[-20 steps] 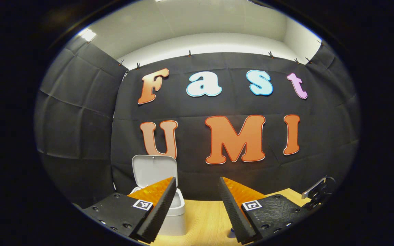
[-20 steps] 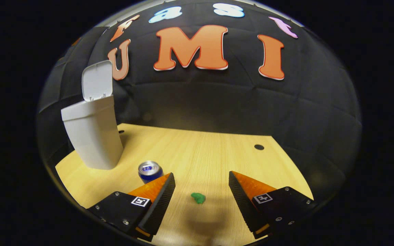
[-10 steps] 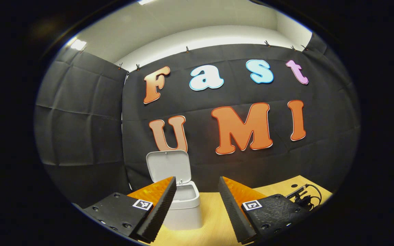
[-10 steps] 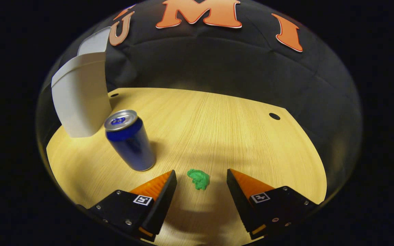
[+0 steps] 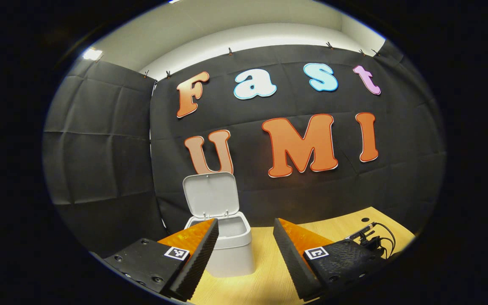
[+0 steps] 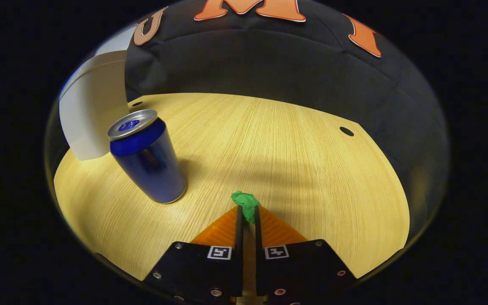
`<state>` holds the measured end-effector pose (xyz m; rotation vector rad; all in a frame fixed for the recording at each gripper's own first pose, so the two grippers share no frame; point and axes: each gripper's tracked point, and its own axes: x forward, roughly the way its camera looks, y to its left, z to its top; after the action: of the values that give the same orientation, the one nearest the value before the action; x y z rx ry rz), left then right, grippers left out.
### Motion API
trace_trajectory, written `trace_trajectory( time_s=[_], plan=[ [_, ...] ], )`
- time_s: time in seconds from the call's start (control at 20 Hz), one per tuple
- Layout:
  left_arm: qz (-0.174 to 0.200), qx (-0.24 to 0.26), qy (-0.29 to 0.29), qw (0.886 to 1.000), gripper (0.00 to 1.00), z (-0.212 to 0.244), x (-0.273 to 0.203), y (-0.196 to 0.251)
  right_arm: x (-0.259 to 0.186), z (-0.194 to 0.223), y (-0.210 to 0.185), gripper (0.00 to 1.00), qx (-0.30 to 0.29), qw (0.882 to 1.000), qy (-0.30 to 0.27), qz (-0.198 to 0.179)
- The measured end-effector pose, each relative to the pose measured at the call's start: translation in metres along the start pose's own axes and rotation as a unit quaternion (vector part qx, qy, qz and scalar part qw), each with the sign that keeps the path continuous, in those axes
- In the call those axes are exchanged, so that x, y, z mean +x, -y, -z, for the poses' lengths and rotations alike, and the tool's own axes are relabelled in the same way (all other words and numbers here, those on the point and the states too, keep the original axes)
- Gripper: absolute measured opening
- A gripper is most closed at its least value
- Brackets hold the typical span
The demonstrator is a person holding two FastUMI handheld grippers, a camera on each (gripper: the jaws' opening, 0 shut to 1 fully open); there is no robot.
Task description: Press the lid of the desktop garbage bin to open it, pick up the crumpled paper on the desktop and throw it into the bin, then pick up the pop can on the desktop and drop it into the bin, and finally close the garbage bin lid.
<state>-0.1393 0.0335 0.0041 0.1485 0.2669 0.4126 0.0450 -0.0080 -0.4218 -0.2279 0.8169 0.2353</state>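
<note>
Fingers (image 6: 265,220) pinching crumpled paper (image 6: 246,204) between tips

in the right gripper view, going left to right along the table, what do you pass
garbage bin → pop can → crumpled paper pinched in the right claw → small hole in the table

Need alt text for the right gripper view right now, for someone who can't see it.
The right gripper has its jaws closed on the green crumpled paper, low over the wooden desktop. A blue pop can stands upright to the left, with the white garbage bin behind it at the desk's far left.
</note>
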Motion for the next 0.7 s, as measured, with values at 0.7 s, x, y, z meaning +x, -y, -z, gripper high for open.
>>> trace_trajectory(
  time_s=[0.7],
  plan=[
    [0.03, -0.048, 0.025, 0.998, 0.83, 0.002, 0.023, -0.007, -0.105, -0.098, -0.003, 0.07, 0.029, 0.992, 0.123, -0.017]
  ],
)
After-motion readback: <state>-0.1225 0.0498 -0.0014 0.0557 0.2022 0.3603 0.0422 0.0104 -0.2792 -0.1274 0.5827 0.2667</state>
